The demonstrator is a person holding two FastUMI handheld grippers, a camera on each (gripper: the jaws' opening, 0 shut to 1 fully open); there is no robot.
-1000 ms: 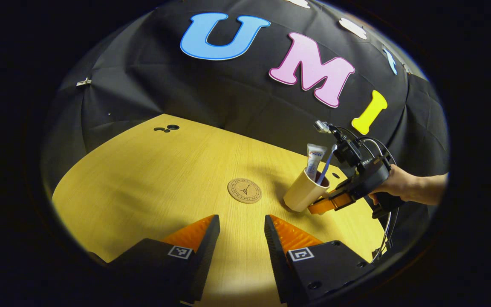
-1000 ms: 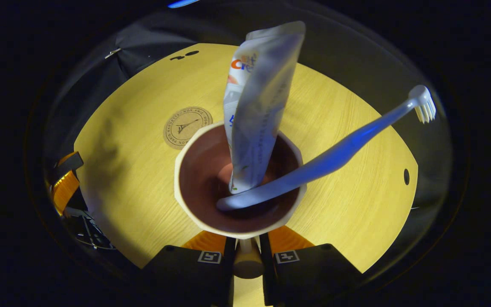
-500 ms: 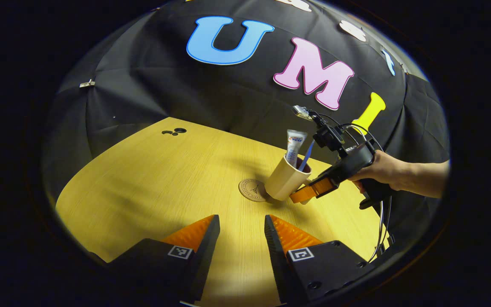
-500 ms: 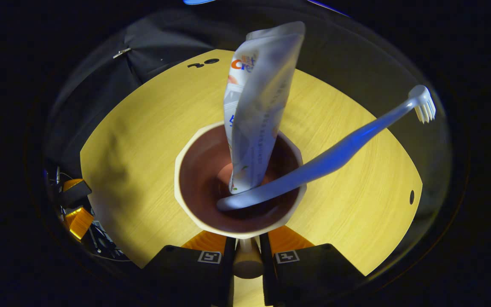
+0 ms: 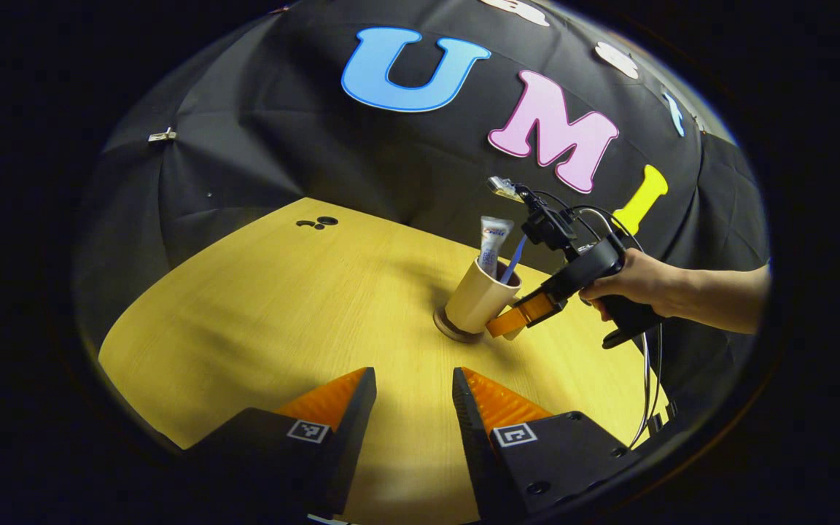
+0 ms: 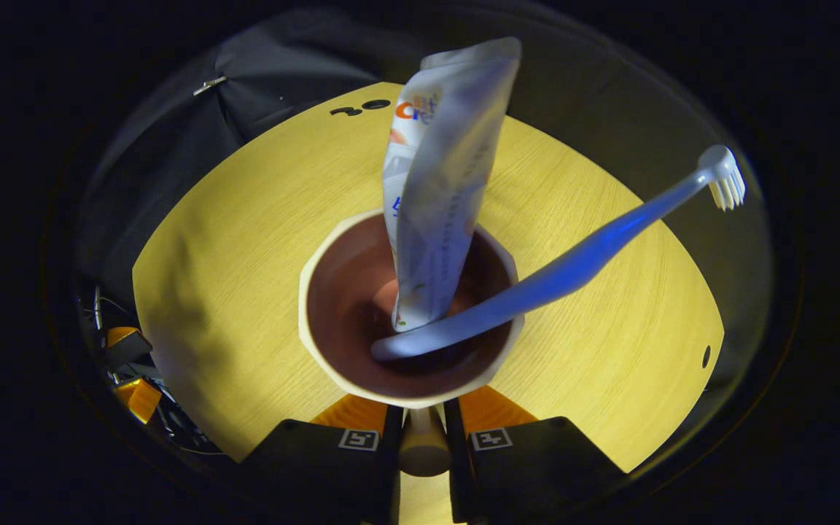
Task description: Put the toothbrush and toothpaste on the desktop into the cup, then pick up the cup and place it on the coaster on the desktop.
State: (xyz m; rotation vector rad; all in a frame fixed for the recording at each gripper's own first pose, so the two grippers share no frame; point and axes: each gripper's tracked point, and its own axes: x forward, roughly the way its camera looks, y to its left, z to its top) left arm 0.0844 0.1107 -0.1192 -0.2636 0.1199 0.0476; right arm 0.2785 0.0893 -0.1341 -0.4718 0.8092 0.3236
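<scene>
Right gripper clamped on cup handle, cup tilted over coaster, frame centre. Toothpaste, toothbrush lean out; you risk tipping on release. Left gripper apart, idle.

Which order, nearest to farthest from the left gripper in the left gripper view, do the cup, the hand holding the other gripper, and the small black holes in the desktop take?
1. The cup, ahead of the left gripper, slightly to the right.
2. The hand, farther right, behind the cup.
3. The black holes, at the desktop's far edge, toward the left.
</scene>
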